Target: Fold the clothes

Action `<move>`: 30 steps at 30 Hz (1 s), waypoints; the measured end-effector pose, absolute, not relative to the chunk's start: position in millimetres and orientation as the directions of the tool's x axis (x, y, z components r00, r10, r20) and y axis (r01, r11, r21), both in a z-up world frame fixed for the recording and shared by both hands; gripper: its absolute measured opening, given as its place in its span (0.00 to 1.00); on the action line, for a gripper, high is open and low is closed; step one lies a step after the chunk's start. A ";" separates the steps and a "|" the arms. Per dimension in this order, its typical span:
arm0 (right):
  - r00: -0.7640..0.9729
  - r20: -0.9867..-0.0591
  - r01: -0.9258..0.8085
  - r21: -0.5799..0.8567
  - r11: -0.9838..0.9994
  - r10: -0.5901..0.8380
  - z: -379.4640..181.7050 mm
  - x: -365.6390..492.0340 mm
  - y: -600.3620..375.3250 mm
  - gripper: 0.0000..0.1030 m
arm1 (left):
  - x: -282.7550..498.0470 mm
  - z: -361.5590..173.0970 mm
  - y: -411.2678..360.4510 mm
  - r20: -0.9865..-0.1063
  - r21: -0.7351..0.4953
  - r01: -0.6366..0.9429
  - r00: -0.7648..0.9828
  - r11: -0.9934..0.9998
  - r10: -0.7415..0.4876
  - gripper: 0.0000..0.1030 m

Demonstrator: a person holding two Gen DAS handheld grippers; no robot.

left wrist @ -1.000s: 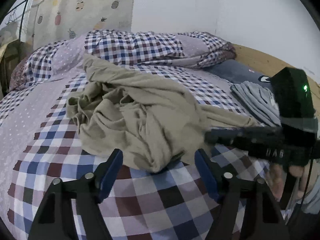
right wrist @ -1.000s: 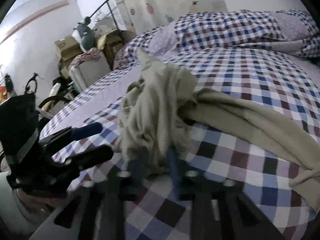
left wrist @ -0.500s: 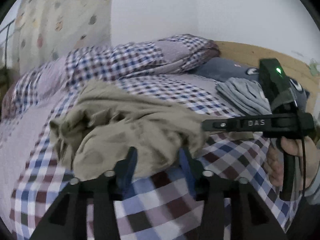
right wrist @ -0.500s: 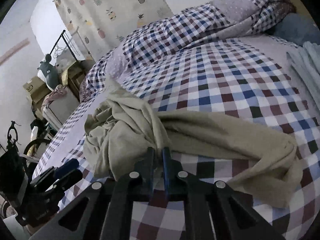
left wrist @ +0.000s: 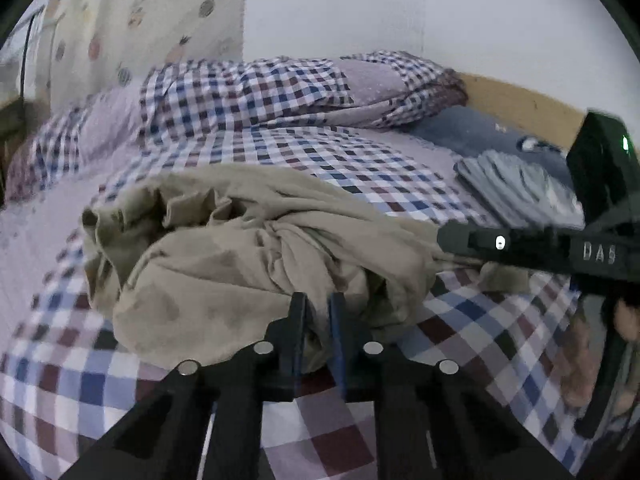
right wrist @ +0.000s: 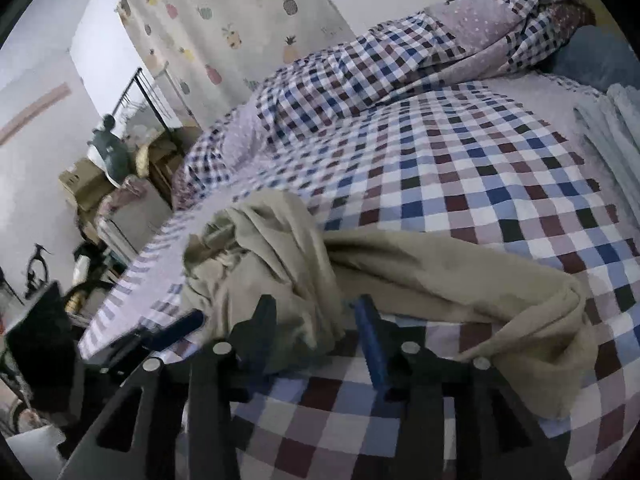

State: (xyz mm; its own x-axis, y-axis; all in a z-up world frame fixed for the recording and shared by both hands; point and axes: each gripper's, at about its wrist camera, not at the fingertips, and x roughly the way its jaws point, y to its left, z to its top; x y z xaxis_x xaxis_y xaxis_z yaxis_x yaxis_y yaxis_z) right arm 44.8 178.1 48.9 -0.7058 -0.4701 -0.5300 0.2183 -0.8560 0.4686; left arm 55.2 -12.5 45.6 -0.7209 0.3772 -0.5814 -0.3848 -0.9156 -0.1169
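A crumpled khaki garment lies in a heap on the checked bed sheet. My left gripper is at the heap's near edge, its jaws closing, with a fold of the khaki cloth pinched between the narrow gap. In the right wrist view the garment stretches to the right, ending in a bunched corner. My right gripper has its jaws opening; cloth lies loose between the spread fingers without being pressed. The right gripper shows side-on at the right of the left wrist view, held by a hand.
A folded grey garment lies at the right by a dark blue pillow and a wooden headboard. A rumpled checked quilt runs along the far side. Boxes and clutter stand beyond the bed's left edge.
My left gripper moved up to the khaki heap and its jaws came together on a fold. My right gripper, shut on the cloth before, has spread its jaws.
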 end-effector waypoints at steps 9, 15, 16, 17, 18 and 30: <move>-0.650 -0.564 0.293 0.434 -0.852 -0.510 43.2 44.6 150.6 0.45 | 65.2 66.7 -50.9 -0.457 -0.325 -0.352 -0.754 -0.878 0.471 0.05; -0.646 -0.583 0.324 0.376 -0.868 -0.494 41.1 47.9 132.9 0.09 | 69.8 83.0 -77.2 -0.354 -0.425 -0.313 -0.806 -0.849 0.474 0.04; -0.656 -0.582 0.316 0.365 -0.876 -0.479 42.9 48.8 133.3 0.01 | 71.2 86.2 -81.9 -0.334 -0.442 -0.310 -0.813 -0.841 0.476 0.04; -0.668 -0.580 0.307 0.356 -0.883 -0.466 45.1 49.7 134.6 0.01 | 72.6 89.5 -86.5 -0.314 -0.460 -0.308 -0.821 -0.833 0.477 0.04; -0.685 -0.566 0.293 0.362 -0.885 -0.458 49.5 50.8 139.8 0.01 | 74.0 92.8 -91.1 -0.294 -0.477 -0.307 -0.828 -0.824 0.478 0.03; -0.727 -0.544 0.225 0.389 -0.894 -0.419 58.9 54.3 155.7 0.07 | 78.2 103.8 -98.8 -0.243 -0.509 -0.320 -0.837 -0.799 0.490 0.03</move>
